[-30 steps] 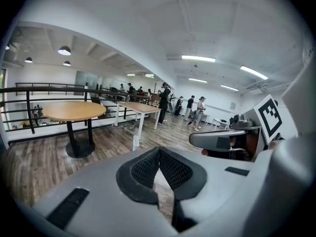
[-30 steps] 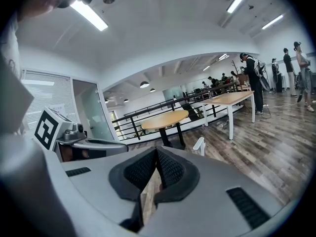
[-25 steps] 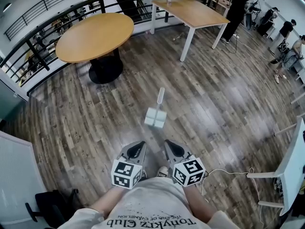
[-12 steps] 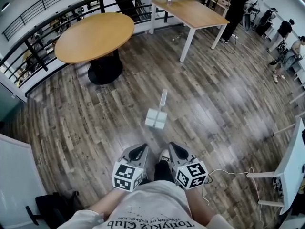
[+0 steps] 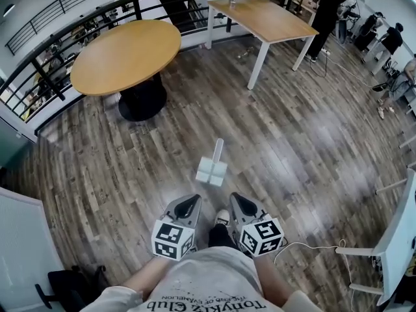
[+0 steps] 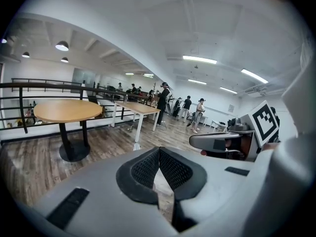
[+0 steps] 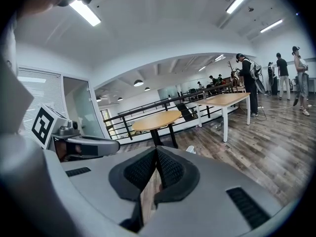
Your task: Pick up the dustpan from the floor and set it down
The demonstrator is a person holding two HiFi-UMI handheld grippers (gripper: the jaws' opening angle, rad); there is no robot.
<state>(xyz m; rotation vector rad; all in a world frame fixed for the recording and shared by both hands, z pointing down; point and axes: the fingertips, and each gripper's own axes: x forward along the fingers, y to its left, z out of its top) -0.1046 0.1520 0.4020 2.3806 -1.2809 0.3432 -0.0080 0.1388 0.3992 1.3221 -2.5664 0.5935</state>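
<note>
Dustpan (image 5: 212,171) lies nearer me on the floor (image 5: 117,174) than before, handle pointing away from me; my left tongs (image 5: 190,201) and right tongs (image 5: 236,202) stay closed, empty.

Floor (image 5: 312,142): dark wood-look planks, glossy light patches. Pale dustpan (image 5: 212,169) lies flat on open planks, handle pointing toward far tables, well apart from both. Round tabletop (image 5: 127,47) on black pedestal base stands far left. Rectangular tabletop (image 5: 270,17) on white legs stands far right. White cable (image 5: 305,243) trails over planks, near right.
</note>
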